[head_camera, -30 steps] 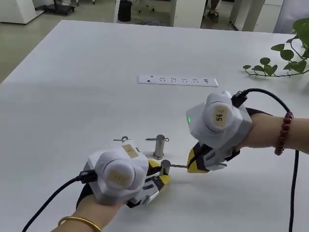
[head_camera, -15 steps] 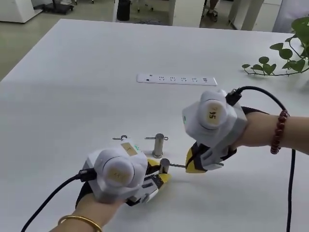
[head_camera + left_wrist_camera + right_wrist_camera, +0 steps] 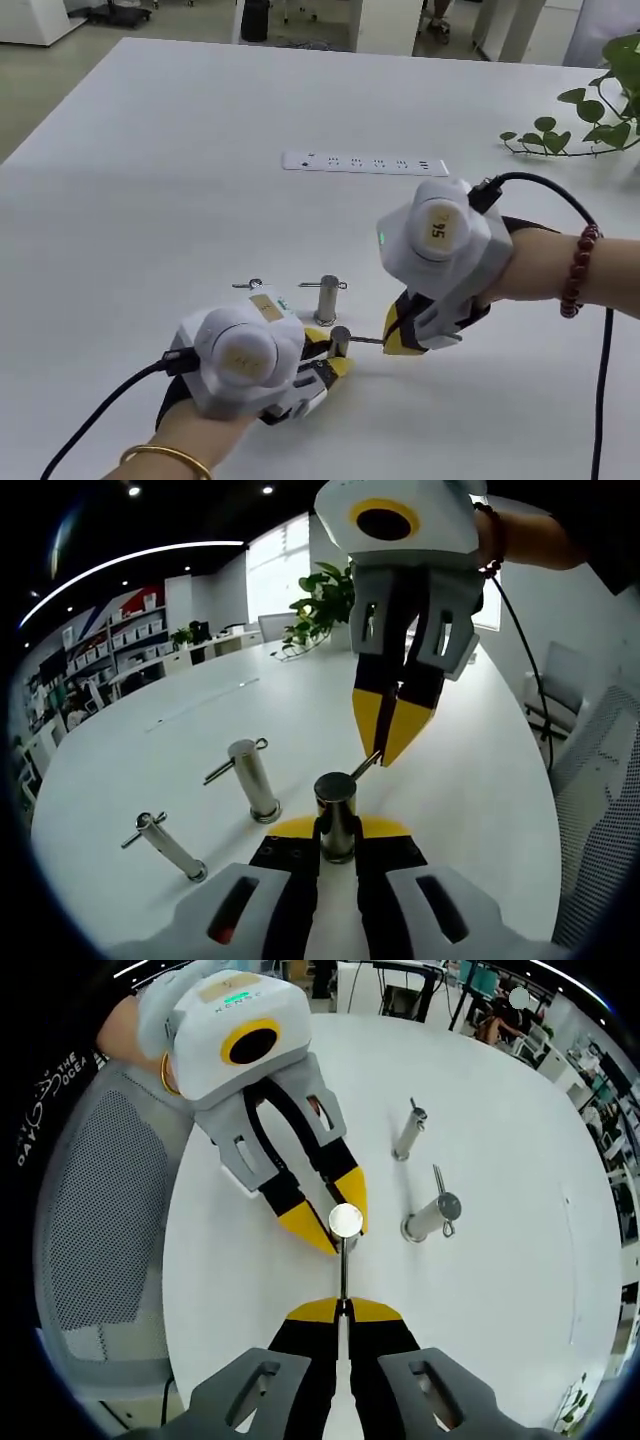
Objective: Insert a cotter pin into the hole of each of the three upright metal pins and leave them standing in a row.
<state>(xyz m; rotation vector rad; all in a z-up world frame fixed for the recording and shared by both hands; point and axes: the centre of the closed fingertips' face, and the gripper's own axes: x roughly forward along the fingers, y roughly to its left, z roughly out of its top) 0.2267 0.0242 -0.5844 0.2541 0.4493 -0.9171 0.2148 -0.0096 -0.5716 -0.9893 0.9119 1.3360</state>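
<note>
Three short steel pins stand on the white table (image 3: 150, 200). My left gripper (image 3: 332, 356) is shut on the nearest pin (image 3: 340, 343), holding it upright low on its shaft (image 3: 336, 810). My right gripper (image 3: 393, 343) is shut on a thin cotter pin (image 3: 367, 341), level with the table. The cotter pin's tip (image 3: 343, 1270) touches the side of the held pin's head (image 3: 346, 1221). The middle pin (image 3: 327, 297) and the far pin (image 3: 257, 286) each have a cotter pin through the head. The left gripper's body hides the far pin's lower part in the head view.
A white power strip (image 3: 364, 163) lies across the middle of the table. Leaves of a green plant (image 3: 590, 110) reach in at the far right. A black cable (image 3: 604, 400) trails off the right gripper, and another runs off the left gripper at bottom left.
My right gripper has edged left toward the held pin, bringing the cotter pin's tip up to its head. The left gripper and the other two pins have stayed put.
</note>
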